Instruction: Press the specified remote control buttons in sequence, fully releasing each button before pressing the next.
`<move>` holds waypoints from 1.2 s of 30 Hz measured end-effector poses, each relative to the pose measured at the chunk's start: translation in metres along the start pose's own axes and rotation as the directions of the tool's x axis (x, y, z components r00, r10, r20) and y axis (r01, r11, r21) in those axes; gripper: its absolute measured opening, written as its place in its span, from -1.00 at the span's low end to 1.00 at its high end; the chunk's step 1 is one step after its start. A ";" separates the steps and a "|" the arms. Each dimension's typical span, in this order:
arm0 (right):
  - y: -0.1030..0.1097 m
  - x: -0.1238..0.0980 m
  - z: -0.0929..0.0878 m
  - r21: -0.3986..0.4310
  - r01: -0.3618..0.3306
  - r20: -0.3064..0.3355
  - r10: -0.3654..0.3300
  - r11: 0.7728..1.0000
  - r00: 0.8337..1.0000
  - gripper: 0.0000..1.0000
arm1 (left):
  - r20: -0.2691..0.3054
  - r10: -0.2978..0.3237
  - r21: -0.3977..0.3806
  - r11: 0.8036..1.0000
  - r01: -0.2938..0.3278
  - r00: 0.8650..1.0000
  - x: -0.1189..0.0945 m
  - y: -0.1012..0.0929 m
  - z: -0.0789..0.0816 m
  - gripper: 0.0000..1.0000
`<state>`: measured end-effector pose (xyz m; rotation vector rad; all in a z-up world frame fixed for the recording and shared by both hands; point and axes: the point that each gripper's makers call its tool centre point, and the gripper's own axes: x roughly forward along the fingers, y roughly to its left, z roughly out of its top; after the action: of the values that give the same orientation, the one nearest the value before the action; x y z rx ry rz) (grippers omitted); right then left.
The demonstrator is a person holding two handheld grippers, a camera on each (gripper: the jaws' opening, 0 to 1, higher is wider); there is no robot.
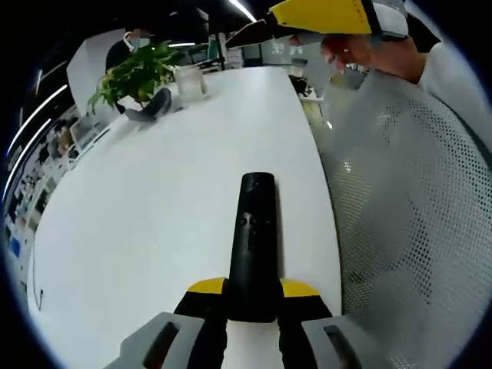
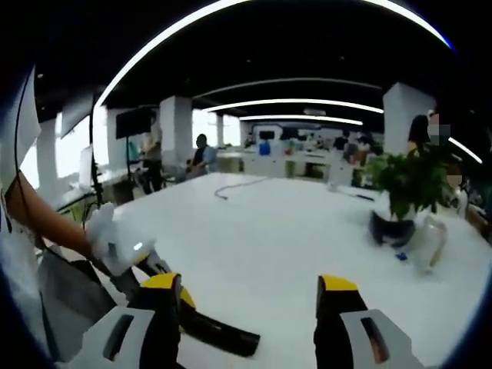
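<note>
Open-plan office space with long ceiling light strips was seen behind a broad white table (image 1: 154,192), on which a leafy green potted plant in a dark pot (image 1: 137,77) stood at about eleven o'clock in the left gripper view, with a clear glass jar (image 1: 190,81) just beside it. A slim black rectangular remote control (image 1: 254,246) was held at its near end between the yellow-tipped jaws of the left gripper (image 1: 254,296), its length pointing toward twelve o'clock and its small buttons facing up near mid-body. The right gripper (image 2: 250,307) was held with its jaws wide apart and nothing between them, well above the table; in the left gripper view it was seen at one o'clock, far from the remote. No jaw was touching a button, so no press was under way, and the sequence was judged to lie largely or wholly ahead; how many presses had been made could not be told.
</note>
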<state>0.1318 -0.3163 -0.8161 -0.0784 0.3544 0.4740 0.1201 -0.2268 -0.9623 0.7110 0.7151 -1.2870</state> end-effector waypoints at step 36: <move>0.000 0.002 -0.012 -0.001 -0.003 -0.057 0.003 1.000 0.998 0.30 | -0.101 0.103 0.083 0.992 -0.095 0.990 0.011 0.139 0.005 -0.55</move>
<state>0.1300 -0.3177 -0.8282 -0.0931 0.4104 0.4755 0.2594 -0.2183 -0.9588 0.8728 0.7092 -1.1985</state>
